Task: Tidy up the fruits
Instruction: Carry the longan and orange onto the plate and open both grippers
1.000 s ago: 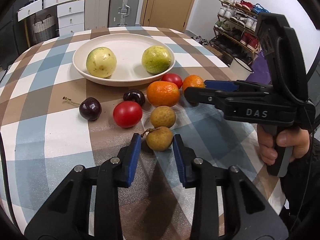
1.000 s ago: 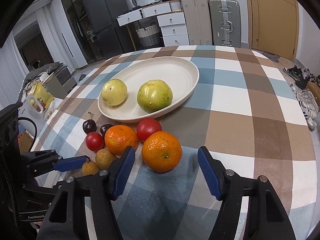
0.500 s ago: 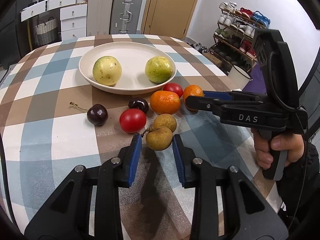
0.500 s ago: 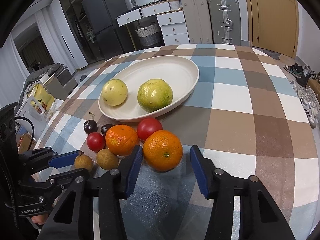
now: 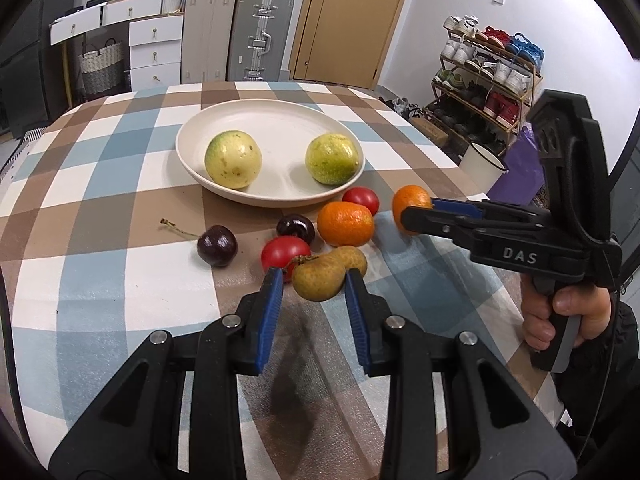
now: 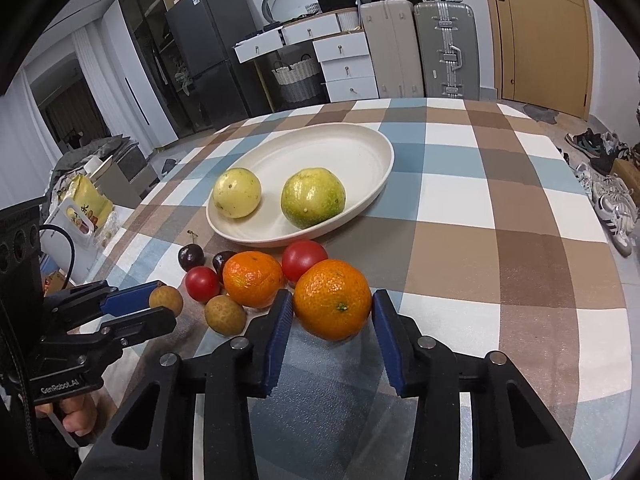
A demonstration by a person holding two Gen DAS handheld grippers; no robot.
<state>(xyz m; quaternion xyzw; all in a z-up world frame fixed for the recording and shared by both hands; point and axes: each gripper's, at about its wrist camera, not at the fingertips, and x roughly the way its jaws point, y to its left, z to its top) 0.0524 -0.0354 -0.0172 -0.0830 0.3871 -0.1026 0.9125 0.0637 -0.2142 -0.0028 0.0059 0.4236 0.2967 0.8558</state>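
Note:
My left gripper (image 5: 314,274) is shut on a small brown longan (image 5: 320,282) and holds it just above the checked cloth. A second longan (image 5: 356,258) lies right behind it. My right gripper (image 6: 330,300) has its jaws closing, with an orange (image 6: 333,304) between them and both blue pads against its sides. Beside it lie another orange (image 6: 253,278), two tomatoes (image 6: 202,283) (image 6: 304,255) and two dark cherries (image 5: 217,246) (image 5: 296,228). The white plate (image 5: 272,120) beyond them holds two yellow-green fruits (image 5: 233,159) (image 5: 332,159).
The loose fruit is bunched just in front of the plate's near rim. A white enamel mug (image 5: 482,164) stands off the table's right edge, near a shoe rack (image 5: 492,76). Suitcases and drawers stand behind the table. A hand (image 5: 560,316) grips the right tool's handle.
The right jaws have closed in from wide apart onto the orange's sides. The left gripper has risen a little with the longan, which now hangs in front of the other one.

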